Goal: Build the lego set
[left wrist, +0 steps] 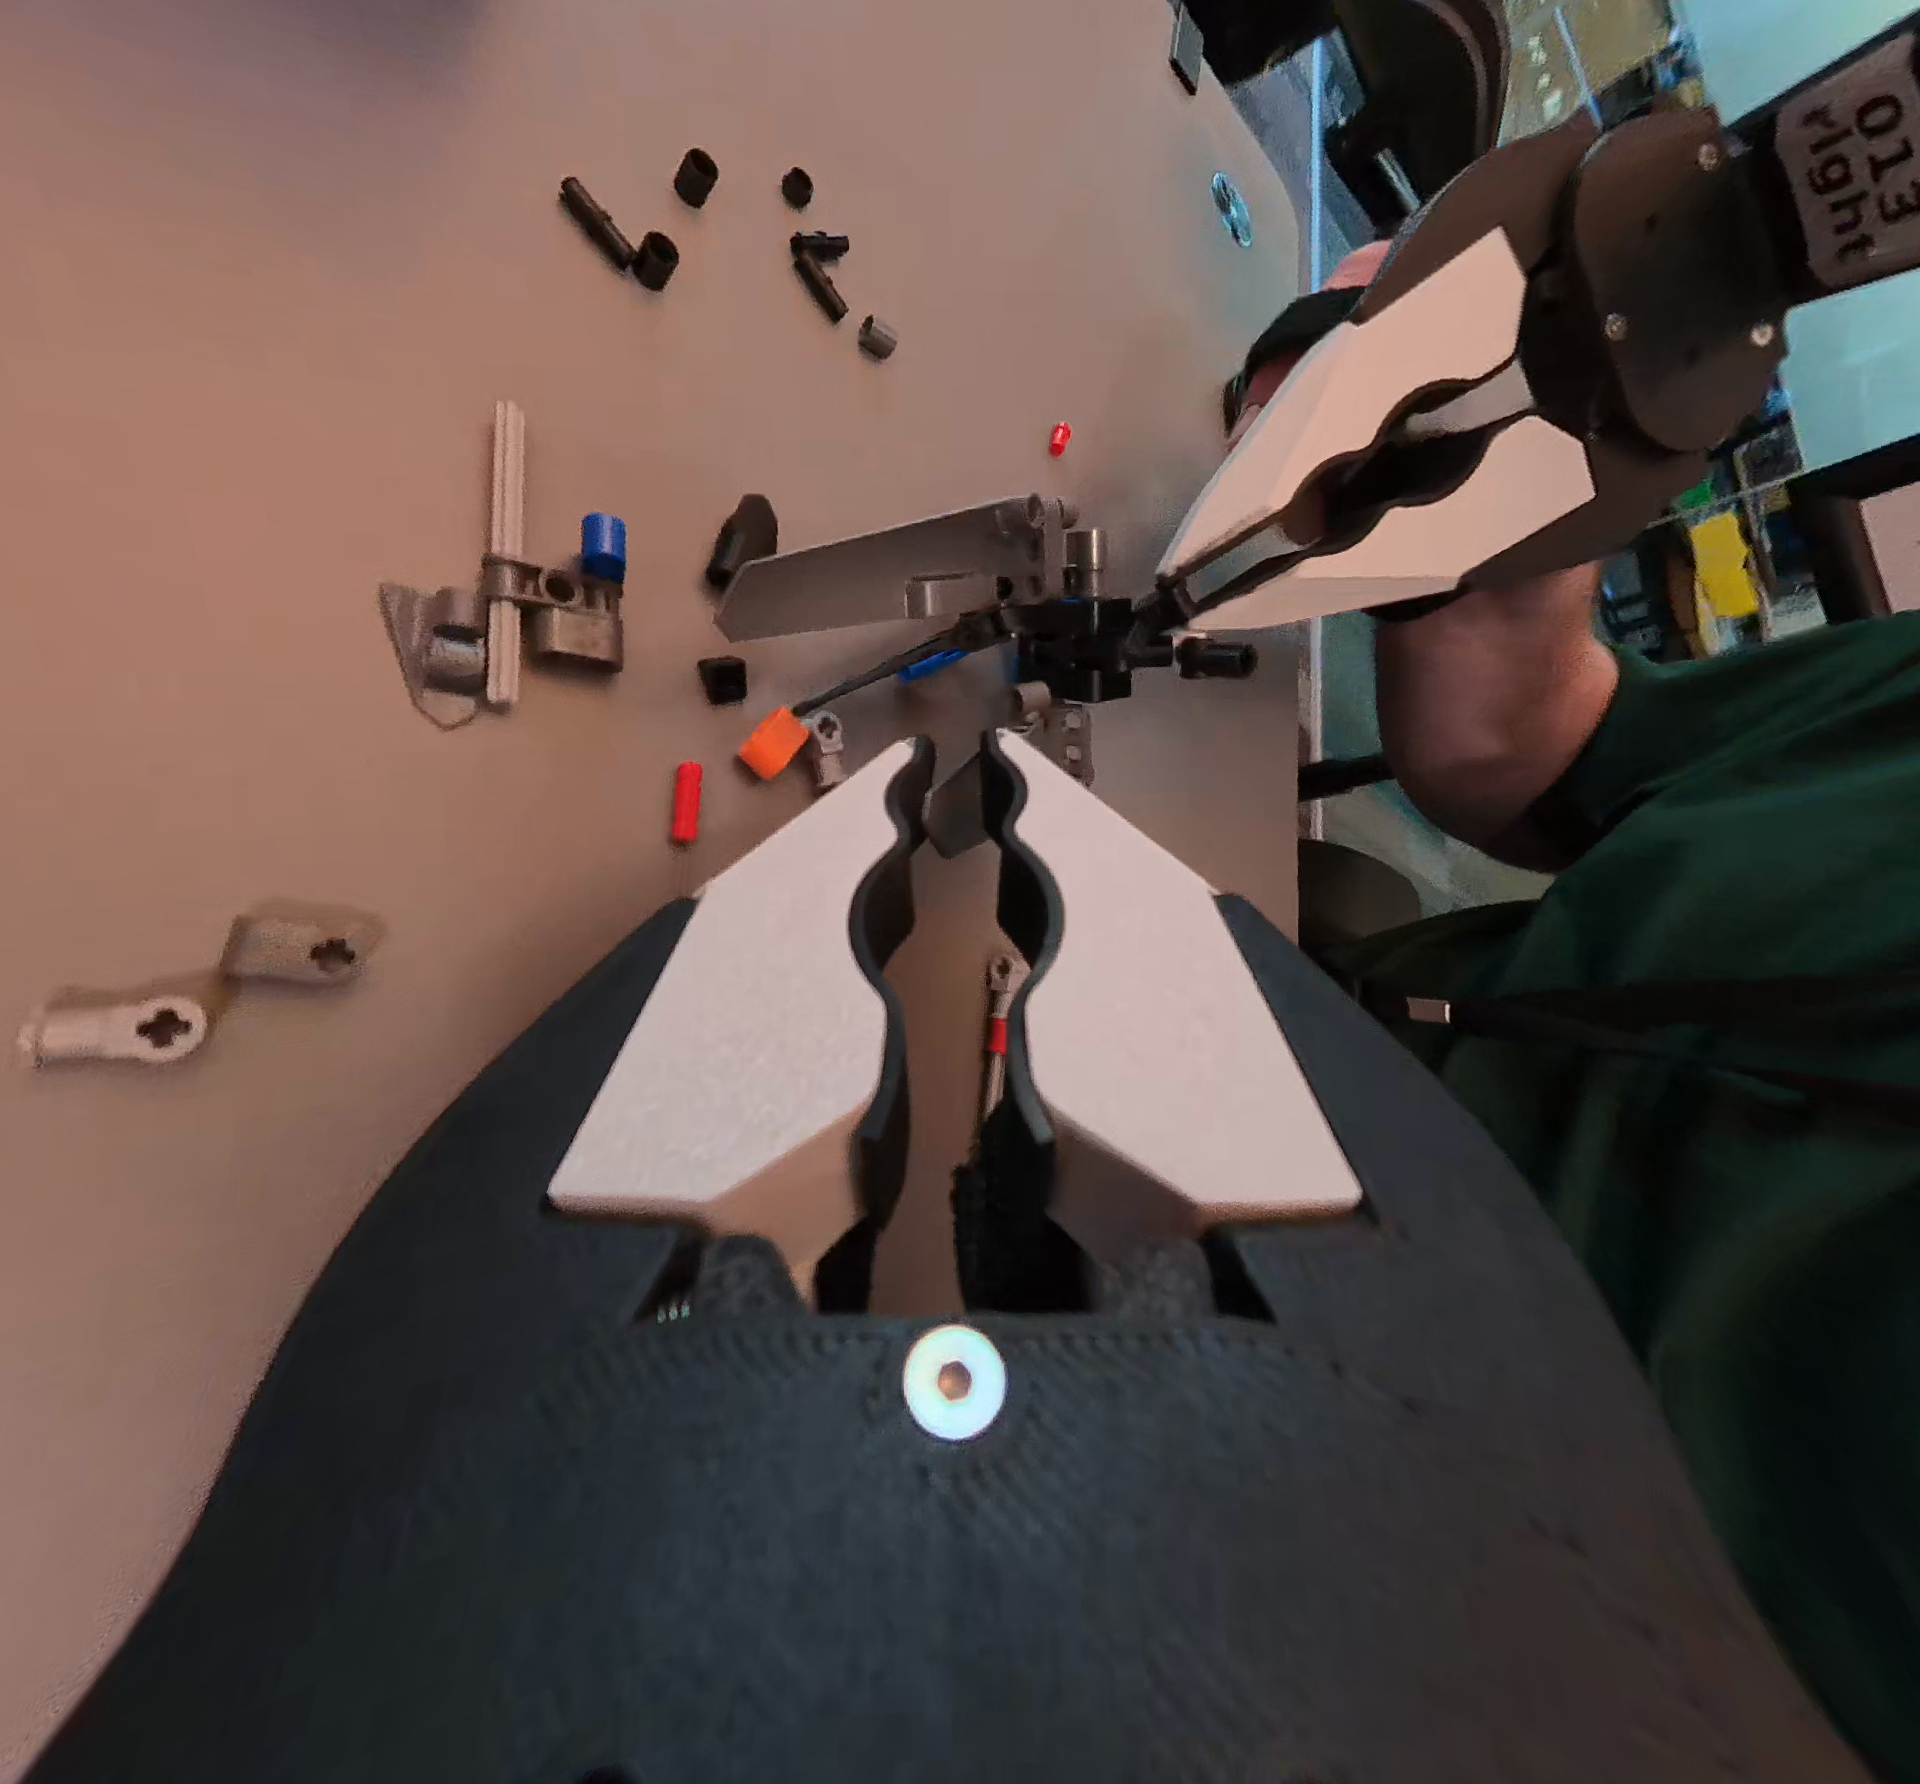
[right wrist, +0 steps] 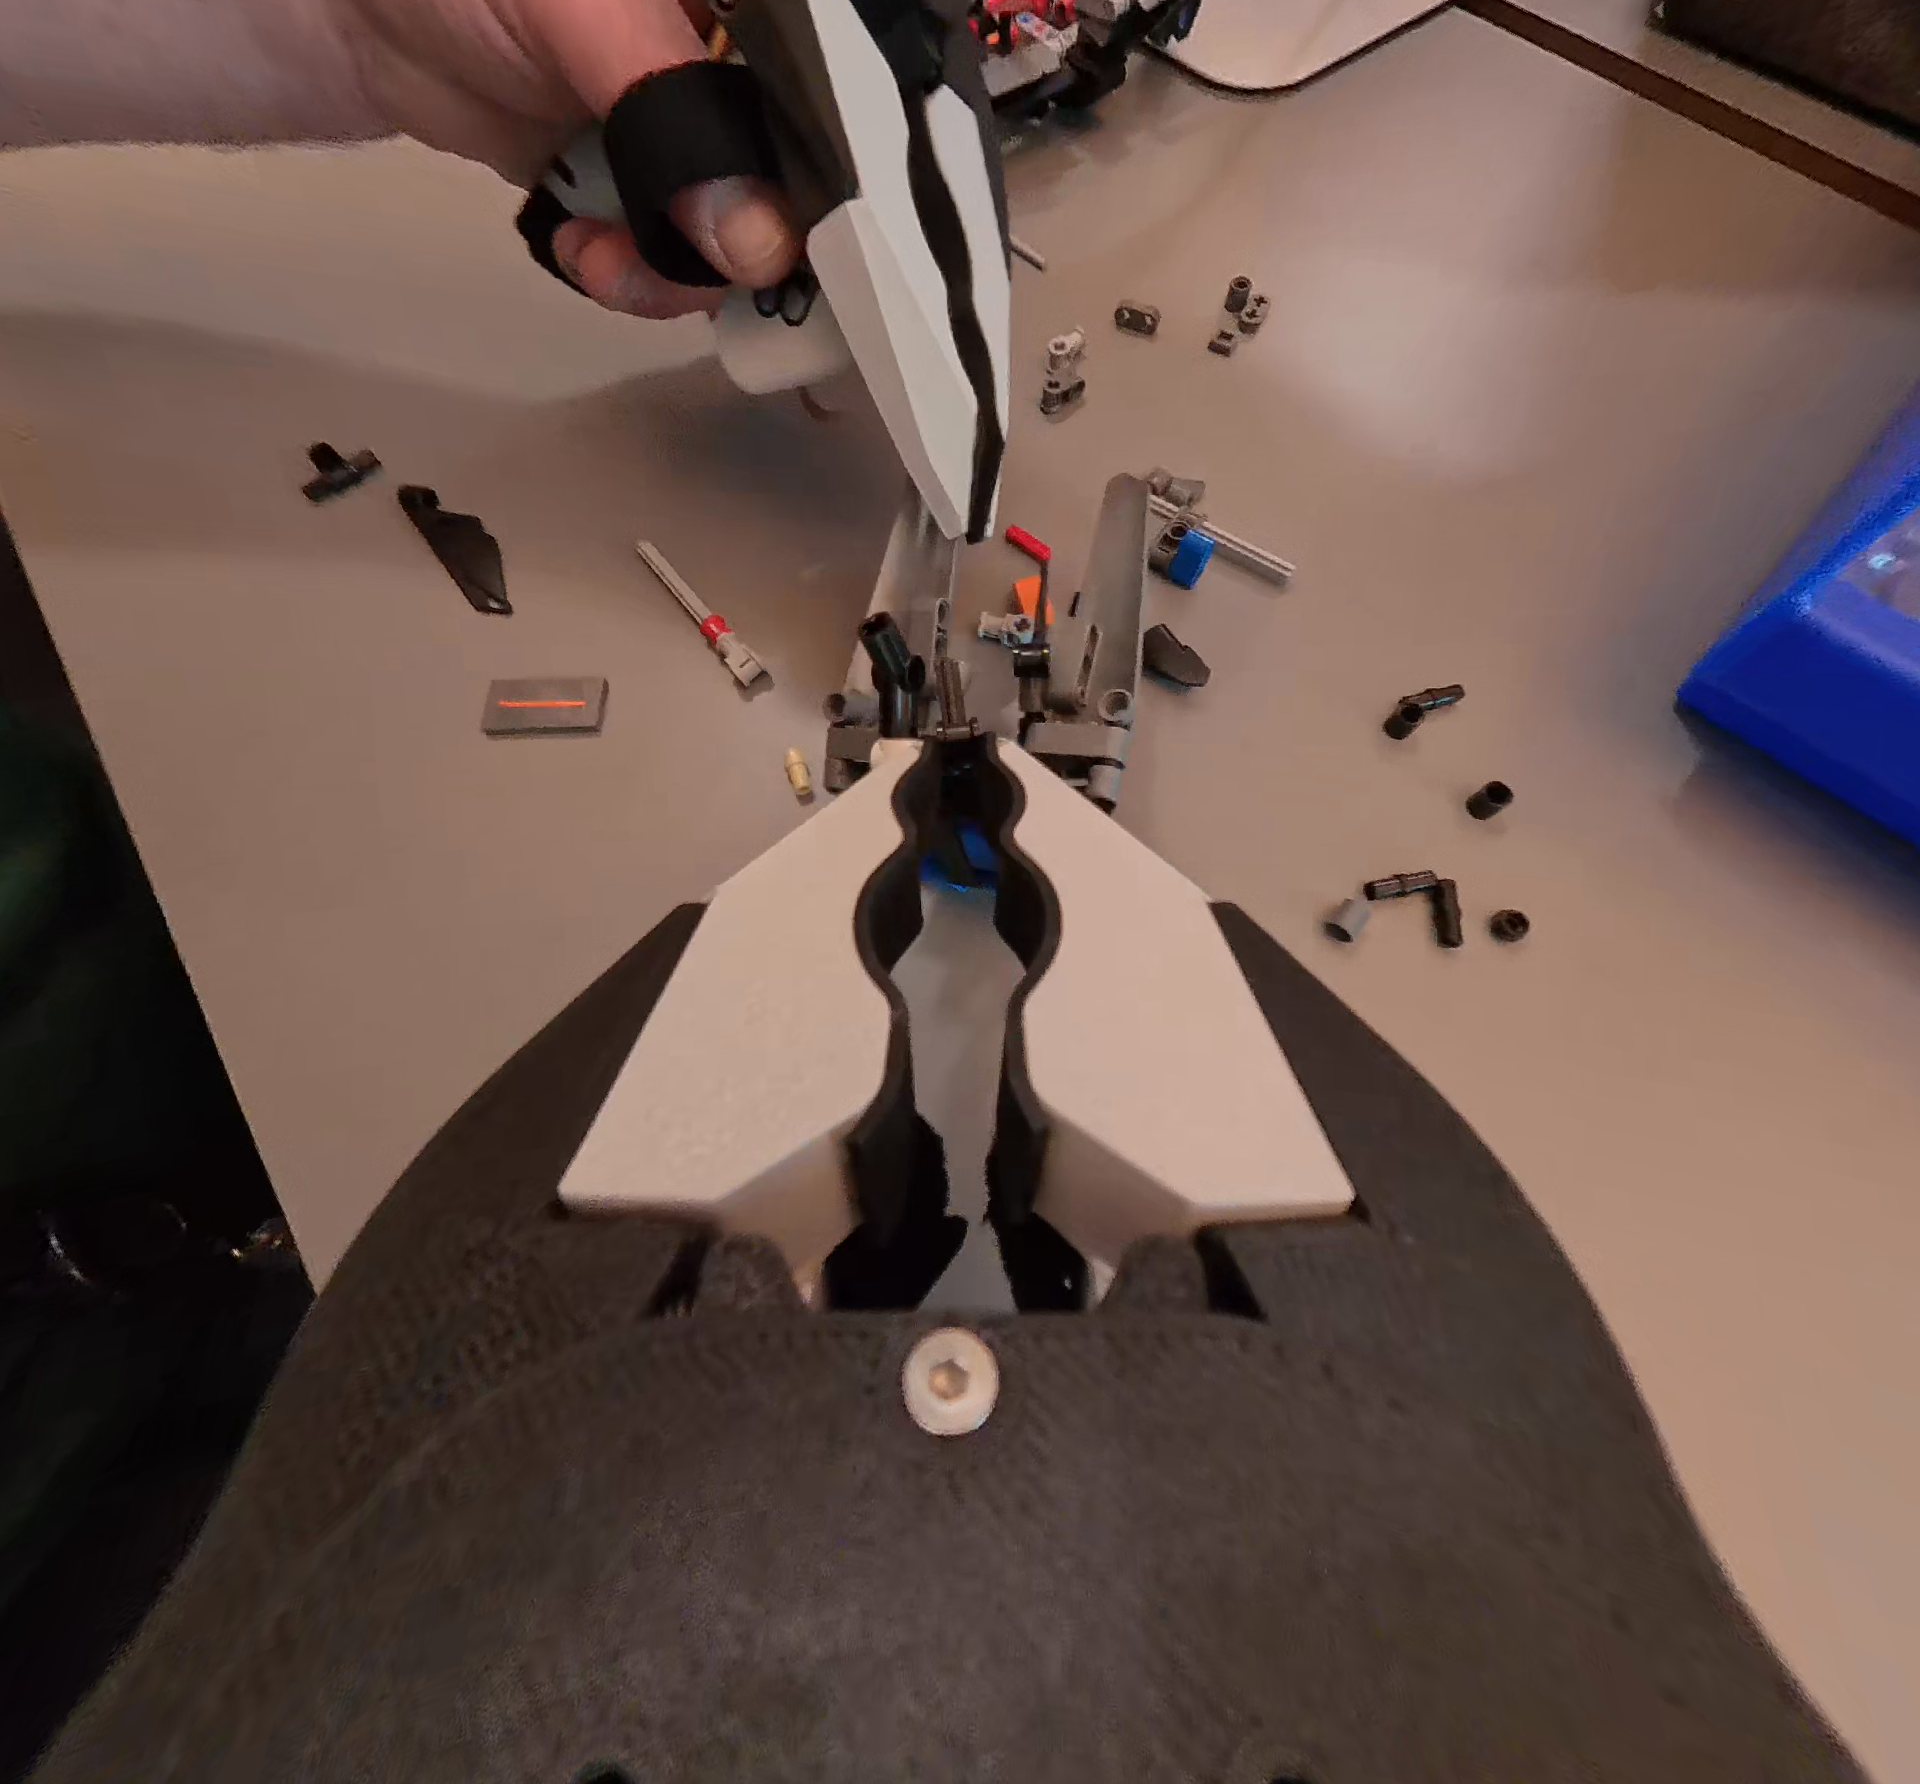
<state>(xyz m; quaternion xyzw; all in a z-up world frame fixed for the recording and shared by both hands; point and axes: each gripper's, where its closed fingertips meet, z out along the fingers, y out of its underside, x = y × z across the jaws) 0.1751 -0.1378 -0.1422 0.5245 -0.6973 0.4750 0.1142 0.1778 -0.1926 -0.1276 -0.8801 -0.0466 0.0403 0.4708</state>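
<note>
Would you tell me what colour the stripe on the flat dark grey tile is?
The stripe on the dark grey tile is orange-red, seen best in the right wrist view.

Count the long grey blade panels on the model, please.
2. One grey panel stretches away from the black hub; the other panel sits between the fingertips of the left gripper. None seems hidden.
</note>
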